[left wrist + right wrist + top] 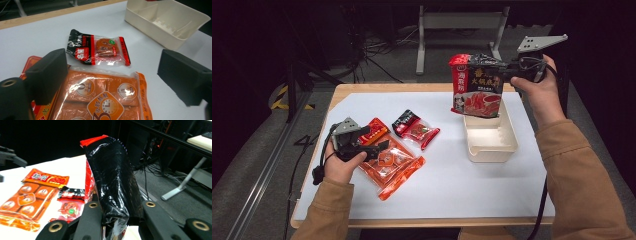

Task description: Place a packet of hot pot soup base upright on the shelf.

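Note:
My right gripper [501, 70] is shut on the top of a large black and red bag [477, 87], which hangs upright over the far end of a cream tray [489, 150]. In the right gripper view its jaws [120, 216] pinch the bag [112, 177]. My left gripper [379, 147] stands open low over a big orange packet [394, 165]. Its jaws [112, 67] are wide apart, the orange packet [105, 95] below them and nothing pressed. A small black and red packet [100, 50] lies beyond, and a small red-orange packet [374, 131] lies beside it.
A white sheet [447, 185] covers the wooden table. The cream tray [150, 27] sits right of the middle and holds nothing. Behind the table, grey metal stand legs [419, 50] and cables lie on the floor.

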The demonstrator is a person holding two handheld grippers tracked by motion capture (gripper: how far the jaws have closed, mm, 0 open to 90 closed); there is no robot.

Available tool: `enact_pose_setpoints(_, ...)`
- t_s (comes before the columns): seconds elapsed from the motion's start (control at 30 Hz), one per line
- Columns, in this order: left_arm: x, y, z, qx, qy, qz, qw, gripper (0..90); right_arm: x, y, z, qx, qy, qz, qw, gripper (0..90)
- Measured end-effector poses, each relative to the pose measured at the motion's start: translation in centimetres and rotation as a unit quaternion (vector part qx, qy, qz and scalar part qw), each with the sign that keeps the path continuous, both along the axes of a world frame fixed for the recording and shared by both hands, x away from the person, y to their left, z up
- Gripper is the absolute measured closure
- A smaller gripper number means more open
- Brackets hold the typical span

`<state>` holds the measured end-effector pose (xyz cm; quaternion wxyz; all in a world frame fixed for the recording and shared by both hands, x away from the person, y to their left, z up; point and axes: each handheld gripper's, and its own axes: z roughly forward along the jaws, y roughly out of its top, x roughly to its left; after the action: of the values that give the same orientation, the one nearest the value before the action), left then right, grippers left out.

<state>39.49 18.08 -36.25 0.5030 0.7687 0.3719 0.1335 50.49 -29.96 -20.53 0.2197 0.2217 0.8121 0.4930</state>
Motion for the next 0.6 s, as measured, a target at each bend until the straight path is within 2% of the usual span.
enact_pose_setpoints(0.1,0.0,0.2,0.0,0.002,-0.005,-0.005,1.0,5.6,0.6,-0.4,-0.3,-0.002,-0.002,-0.007,1.0,78.7)
enact_pose_setpoints(0.23,0.0,0.3,-0.1,0.002,-0.006,0.002,1.0,5.1,1.3,-0.8,-0.5,-0.006,-0.013,-0.009,0.9999,78.6)
enact_pose_setpoints(0.3,-0.2,0.3,-0.3,0.004,-0.022,0.004,0.9998,5.1,1.5,-1.0,-0.6,-0.007,-0.014,-0.011,0.9998,78.6)
enact_pose_setpoints(0.4,-0.4,0.4,-0.3,0.008,-0.033,0.002,0.9994,4.6,1.9,-1.2,-0.8,-0.007,-0.016,-0.013,0.9998,78.6)
enact_pose_setpoints(0.6,-0.7,0.8,-0.5,0.013,-0.03,0.012,0.9994,4.4,2.7,-1.9,-1.2,-0.009,-0.022,-0.013,0.9996,78.6)
